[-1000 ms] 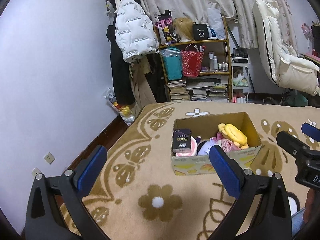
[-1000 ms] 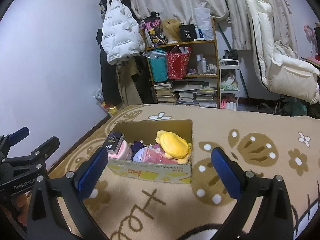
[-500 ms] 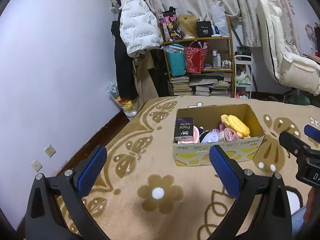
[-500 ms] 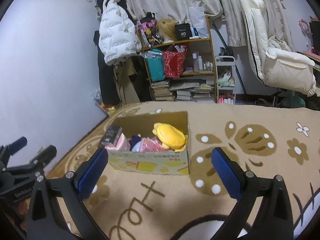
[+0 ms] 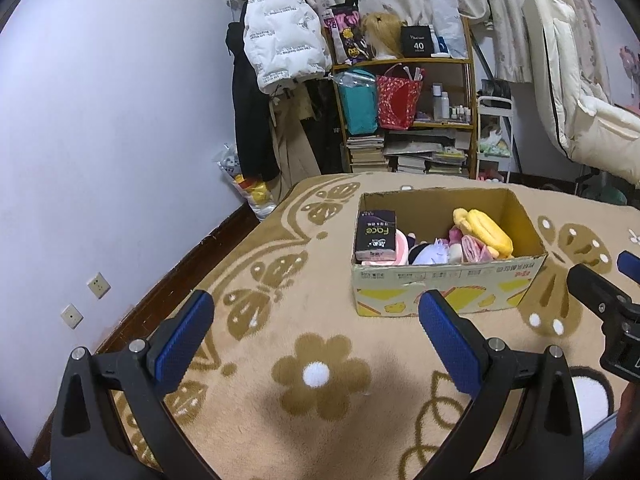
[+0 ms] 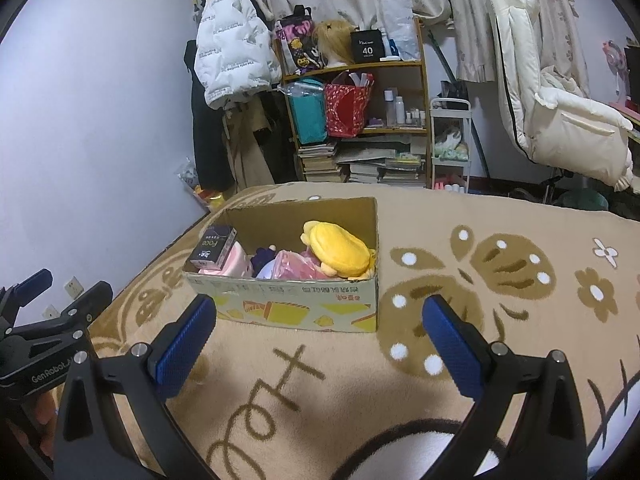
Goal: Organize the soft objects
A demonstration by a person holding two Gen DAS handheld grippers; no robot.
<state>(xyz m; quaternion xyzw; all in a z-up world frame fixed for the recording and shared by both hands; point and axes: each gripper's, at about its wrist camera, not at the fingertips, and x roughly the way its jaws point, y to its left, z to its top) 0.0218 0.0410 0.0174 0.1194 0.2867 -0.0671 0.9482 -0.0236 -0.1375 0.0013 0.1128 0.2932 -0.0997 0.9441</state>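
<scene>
A cardboard box (image 5: 448, 288) (image 6: 296, 304) stands on the beige patterned blanket. It holds a yellow plush toy (image 5: 486, 232) (image 6: 340, 250), pink soft items (image 5: 474, 248) (image 6: 300, 268), a purple plush (image 5: 430, 254) and a dark tissue pack (image 5: 376, 236) (image 6: 214, 246) at its left end. My left gripper (image 5: 316, 330) is open and empty, in front of the box and to its left. My right gripper (image 6: 320, 330) is open and empty, just in front of the box. Each gripper shows at the edge of the other's view (image 6: 52, 312) (image 5: 600, 292).
The blanket (image 5: 280, 280) covers a bed that ends at a lilac wall (image 5: 120, 120) on the left. Beyond it stand a cluttered wooden shelf (image 5: 404, 112), a hanging white puffer jacket (image 5: 280, 40) and a cream reclining chair (image 6: 560, 112).
Both grippers have pulled back and risen, so the box appears farther off and lower in view. Both stay open and empty. The box contents have not moved.
</scene>
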